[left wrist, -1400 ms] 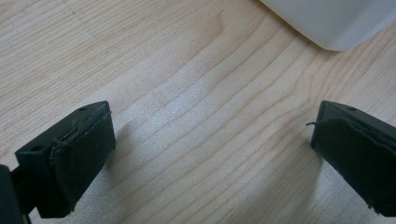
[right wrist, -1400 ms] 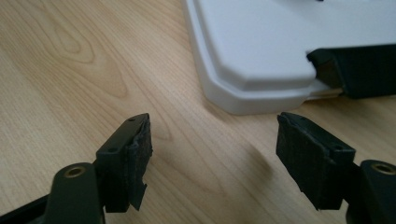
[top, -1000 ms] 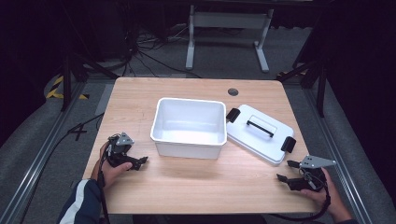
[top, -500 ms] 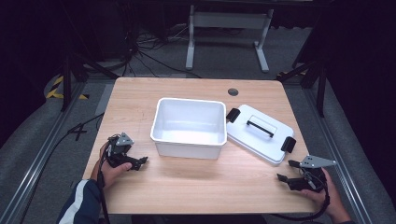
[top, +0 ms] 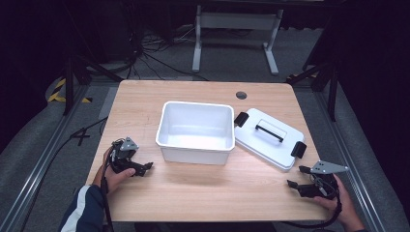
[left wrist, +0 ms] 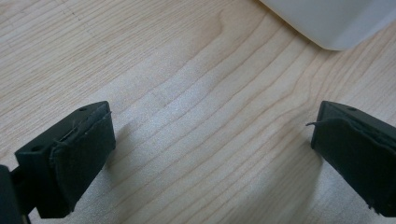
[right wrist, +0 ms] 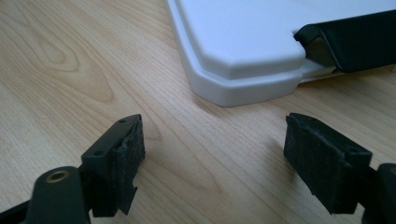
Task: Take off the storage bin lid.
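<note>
Both hand-held grippers rest wide open on the desk (top: 203, 191): left hand-held gripper (top: 145, 167), right hand-held gripper (top: 294, 177). Likely next, the right one must reach for the lid (top: 269, 139) beside the tub (top: 195, 131).

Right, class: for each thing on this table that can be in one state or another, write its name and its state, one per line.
White bin: uncovered, nothing inside, upright.
Lid: off the bin, lying handle-up on the table at the bin's right side.
Left gripper: open, holding nothing, low over the table.
Right gripper: open, holding nothing, pointed at the lid's corner.
</note>
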A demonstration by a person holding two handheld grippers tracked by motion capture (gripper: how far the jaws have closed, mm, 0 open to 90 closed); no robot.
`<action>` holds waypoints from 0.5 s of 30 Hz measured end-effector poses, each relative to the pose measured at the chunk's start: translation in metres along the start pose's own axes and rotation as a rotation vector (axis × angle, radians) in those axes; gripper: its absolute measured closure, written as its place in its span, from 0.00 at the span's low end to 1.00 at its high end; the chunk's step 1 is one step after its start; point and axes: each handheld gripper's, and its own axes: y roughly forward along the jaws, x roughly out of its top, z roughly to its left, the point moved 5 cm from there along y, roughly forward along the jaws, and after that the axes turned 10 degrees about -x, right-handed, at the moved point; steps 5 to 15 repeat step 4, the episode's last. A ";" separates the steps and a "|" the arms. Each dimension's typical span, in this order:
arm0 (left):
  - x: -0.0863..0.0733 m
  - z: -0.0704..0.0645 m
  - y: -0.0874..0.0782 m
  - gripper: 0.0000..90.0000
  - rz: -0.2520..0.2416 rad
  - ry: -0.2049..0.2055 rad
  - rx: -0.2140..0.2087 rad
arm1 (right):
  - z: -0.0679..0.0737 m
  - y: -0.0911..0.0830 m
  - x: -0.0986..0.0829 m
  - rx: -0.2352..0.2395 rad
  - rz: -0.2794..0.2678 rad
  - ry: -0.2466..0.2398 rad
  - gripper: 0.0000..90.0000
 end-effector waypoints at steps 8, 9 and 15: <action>0.000 0.000 0.000 0.00 0.000 0.000 0.000 | 0.000 0.000 0.000 -0.001 -0.002 0.004 0.23; 0.000 0.000 0.000 0.00 0.000 0.000 0.000 | 0.000 0.000 0.000 -0.001 -0.002 0.004 0.23; 0.000 0.000 0.000 0.00 0.000 0.000 0.000 | 0.000 0.000 0.000 -0.001 -0.002 0.004 0.23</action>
